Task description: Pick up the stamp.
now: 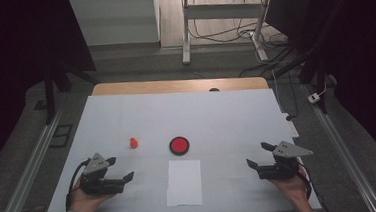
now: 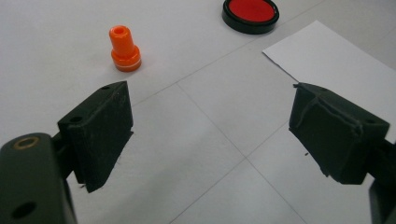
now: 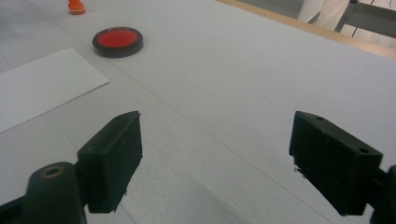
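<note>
A small orange stamp (image 1: 134, 142) (image 2: 124, 48) (image 3: 75, 6) stands upright on the white table cover (image 1: 227, 118). To its right lies a round red ink pad (image 1: 179, 145) (image 2: 250, 14) (image 3: 117, 41) in a black case. A white sheet of paper (image 1: 184, 182) (image 2: 336, 65) (image 3: 37, 86) lies in front of the pad. My left gripper (image 1: 120, 170) (image 2: 210, 135) is held at the near left, open and empty, short of the stamp. My right gripper (image 1: 260, 154) (image 3: 215, 158) is held at the near right, open and empty, well away from the paper.
The wooden tabletop edge (image 1: 179, 85) shows past the far end of the cover. Beyond it stand a white desk frame (image 1: 219, 13) and loose floor cables (image 1: 272, 45). Metal rails (image 1: 28, 172) run along both sides of the table.
</note>
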`<state>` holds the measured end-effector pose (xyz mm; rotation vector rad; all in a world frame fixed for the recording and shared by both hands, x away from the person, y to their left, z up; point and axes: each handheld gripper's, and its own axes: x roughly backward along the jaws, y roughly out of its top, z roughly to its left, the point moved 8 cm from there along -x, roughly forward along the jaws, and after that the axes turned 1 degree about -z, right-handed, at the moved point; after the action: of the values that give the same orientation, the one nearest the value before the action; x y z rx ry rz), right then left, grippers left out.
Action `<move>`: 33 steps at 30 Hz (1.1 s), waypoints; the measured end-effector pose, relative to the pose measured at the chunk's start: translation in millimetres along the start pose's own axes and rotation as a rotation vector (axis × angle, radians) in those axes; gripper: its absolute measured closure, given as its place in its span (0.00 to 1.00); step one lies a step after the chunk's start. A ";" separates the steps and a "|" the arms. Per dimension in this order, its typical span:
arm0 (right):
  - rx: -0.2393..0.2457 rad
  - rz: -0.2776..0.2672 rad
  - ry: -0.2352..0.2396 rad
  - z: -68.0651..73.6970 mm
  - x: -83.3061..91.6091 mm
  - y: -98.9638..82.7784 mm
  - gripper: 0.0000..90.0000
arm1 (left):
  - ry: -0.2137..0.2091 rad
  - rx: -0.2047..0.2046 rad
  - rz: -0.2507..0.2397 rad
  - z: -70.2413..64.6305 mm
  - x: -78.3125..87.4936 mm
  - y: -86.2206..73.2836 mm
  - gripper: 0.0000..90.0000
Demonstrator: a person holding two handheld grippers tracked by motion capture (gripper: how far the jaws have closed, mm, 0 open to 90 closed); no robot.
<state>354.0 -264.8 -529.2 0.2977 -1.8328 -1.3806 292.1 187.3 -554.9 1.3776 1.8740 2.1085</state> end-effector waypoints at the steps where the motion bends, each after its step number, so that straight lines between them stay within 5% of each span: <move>1: 0.000 -0.003 0.000 0.2 0.6 0.3 0.20 | 0.001 -0.002 -0.001 -0.1 -0.1 0.7 0.15; 33: 0.005 0.015 0.024 5.2 -13.5 -1.5 0.24 | 0.035 0.000 0.017 7.8 -10.0 1.8 0.17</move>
<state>358.7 -253.5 -537.0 0.3009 -1.8151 -1.3568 303.8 187.8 -560.1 1.3701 1.8808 2.1549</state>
